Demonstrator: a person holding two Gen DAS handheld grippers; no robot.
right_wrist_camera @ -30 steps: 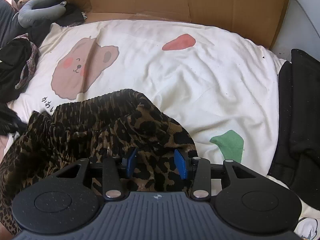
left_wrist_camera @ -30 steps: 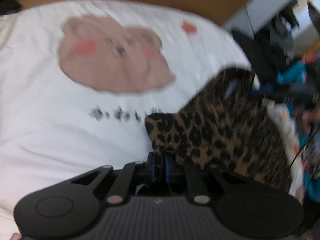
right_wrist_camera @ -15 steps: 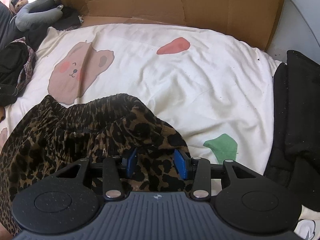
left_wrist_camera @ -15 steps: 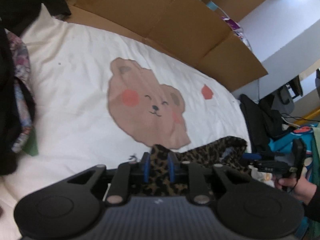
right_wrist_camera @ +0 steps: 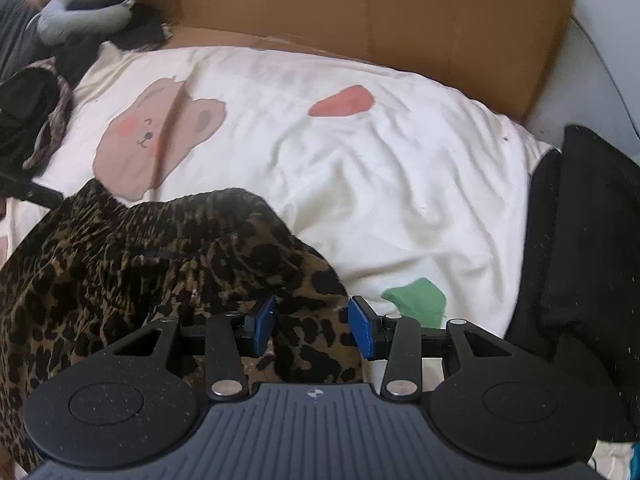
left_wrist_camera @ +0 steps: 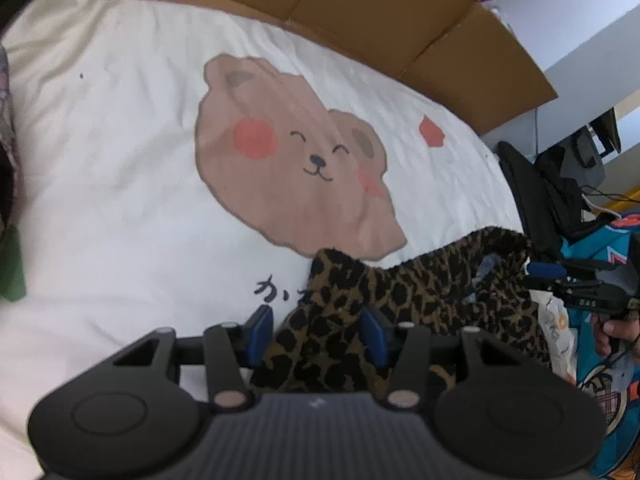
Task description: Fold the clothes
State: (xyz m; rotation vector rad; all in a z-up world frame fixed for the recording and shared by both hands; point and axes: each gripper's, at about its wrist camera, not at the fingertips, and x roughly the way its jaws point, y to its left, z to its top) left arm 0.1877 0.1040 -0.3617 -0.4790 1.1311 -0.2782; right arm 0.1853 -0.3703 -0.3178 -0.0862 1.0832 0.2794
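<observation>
A leopard-print garment [left_wrist_camera: 416,292] lies bunched on the white bear-print bedcover [left_wrist_camera: 120,184]. Its near-left corner sits between the blue pads of my left gripper [left_wrist_camera: 316,336]. Those jaws are opening, and the left pad stands just apart from the cloth. In the right wrist view the same garment [right_wrist_camera: 132,264] spreads to the left, and a thick fold of it fills the gap of my right gripper [right_wrist_camera: 312,326], whose pads press on it from both sides. The left wrist view shows the right gripper [left_wrist_camera: 560,276] at the far right, with the cloth rising in a ridge towards it.
Brown cardboard [right_wrist_camera: 360,12] stands along the far edge of the bed. Black clothing [right_wrist_camera: 580,248] is piled on the right, and dark and patterned clothes [right_wrist_camera: 36,120] on the left. A person's hand [left_wrist_camera: 616,328] shows by the teal items at the right.
The left gripper, first pinched tight on the garment's corner, has swung over the bed, drawn the cloth leftward and spread its jaws. The right gripper has kept its place and its hold.
</observation>
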